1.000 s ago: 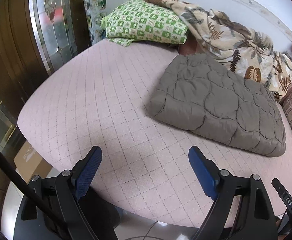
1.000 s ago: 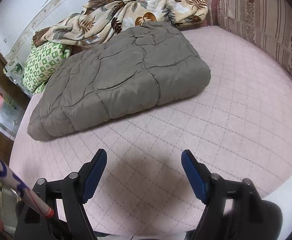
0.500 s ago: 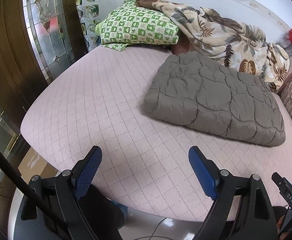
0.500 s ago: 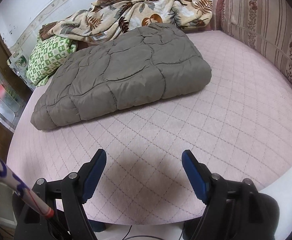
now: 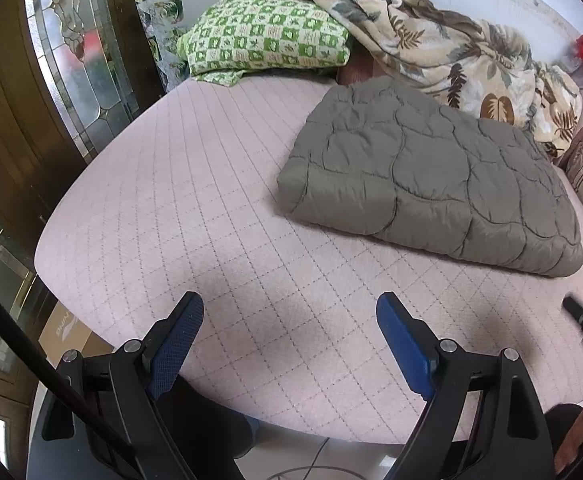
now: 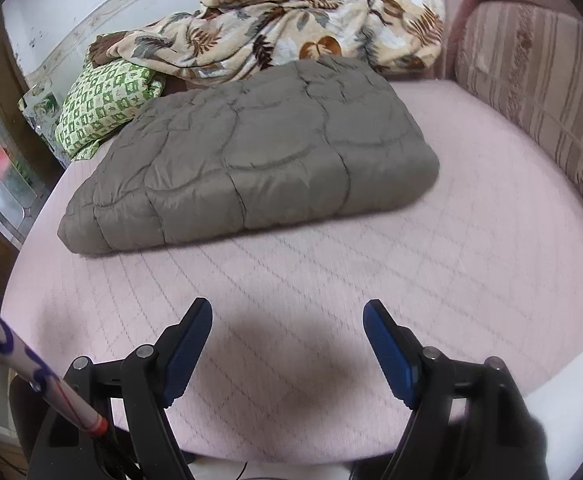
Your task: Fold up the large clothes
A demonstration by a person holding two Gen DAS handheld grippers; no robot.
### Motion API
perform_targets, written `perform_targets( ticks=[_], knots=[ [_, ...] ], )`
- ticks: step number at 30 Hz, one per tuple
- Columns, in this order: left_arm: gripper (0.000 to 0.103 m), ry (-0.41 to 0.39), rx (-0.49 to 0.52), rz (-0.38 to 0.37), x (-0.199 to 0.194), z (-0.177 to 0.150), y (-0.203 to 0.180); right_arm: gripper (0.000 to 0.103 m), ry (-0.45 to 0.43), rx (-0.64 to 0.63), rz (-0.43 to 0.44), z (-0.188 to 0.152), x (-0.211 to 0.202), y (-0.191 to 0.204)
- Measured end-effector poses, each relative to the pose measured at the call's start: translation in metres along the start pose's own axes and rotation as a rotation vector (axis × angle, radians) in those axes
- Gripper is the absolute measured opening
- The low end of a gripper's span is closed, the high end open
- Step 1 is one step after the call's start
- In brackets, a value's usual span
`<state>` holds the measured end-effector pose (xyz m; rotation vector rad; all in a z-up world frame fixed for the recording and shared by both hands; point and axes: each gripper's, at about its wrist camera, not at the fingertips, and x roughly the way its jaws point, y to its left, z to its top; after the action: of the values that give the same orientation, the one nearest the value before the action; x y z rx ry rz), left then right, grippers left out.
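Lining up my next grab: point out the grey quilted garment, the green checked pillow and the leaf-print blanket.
grey quilted garment (image 5: 431, 184), left wrist view, top middle.
green checked pillow (image 5: 267, 40), left wrist view, top face.
leaf-print blanket (image 6: 275, 36), right wrist view, middle.

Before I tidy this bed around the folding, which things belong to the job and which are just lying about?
Job:
- grey-brown quilted padded garment, lying folded
- left gripper, open
- right gripper, open

Lying about:
- green-and-white checked pillow
- cream leaf-print fleece blanket
- striped sofa cushion

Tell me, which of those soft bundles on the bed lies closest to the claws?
The grey quilted coat, folded flat in the middle of the pink bed. The green checked pillow and the leaf-print blanket are heaped farther back by the wall.
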<state>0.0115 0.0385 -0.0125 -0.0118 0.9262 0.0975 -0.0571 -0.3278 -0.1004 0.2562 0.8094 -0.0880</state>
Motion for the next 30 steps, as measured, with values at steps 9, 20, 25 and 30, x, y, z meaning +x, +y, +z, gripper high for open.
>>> perform_targets(
  ticks=[9,20,25,30],
  knots=[
    [0.088,0.051,-0.013,0.018,0.037,0.016,0.002,0.082,-0.088,-0.075,-0.046,0.076,0.026,0.032],
    [0.088,0.107,-0.037,0.031,0.08,0.033,0.01,0.082,-0.095,-0.234,-0.061,0.145,0.108,0.105],
    [0.088,0.097,-0.04,0.023,0.092,0.049,0.014,0.093,-0.033,-0.245,-0.126,0.151,0.171,0.117],
    [0.088,0.102,-0.113,-0.087,0.112,0.087,0.035,0.094,0.012,-0.251,-0.065,0.163,0.165,0.108]
  ],
)
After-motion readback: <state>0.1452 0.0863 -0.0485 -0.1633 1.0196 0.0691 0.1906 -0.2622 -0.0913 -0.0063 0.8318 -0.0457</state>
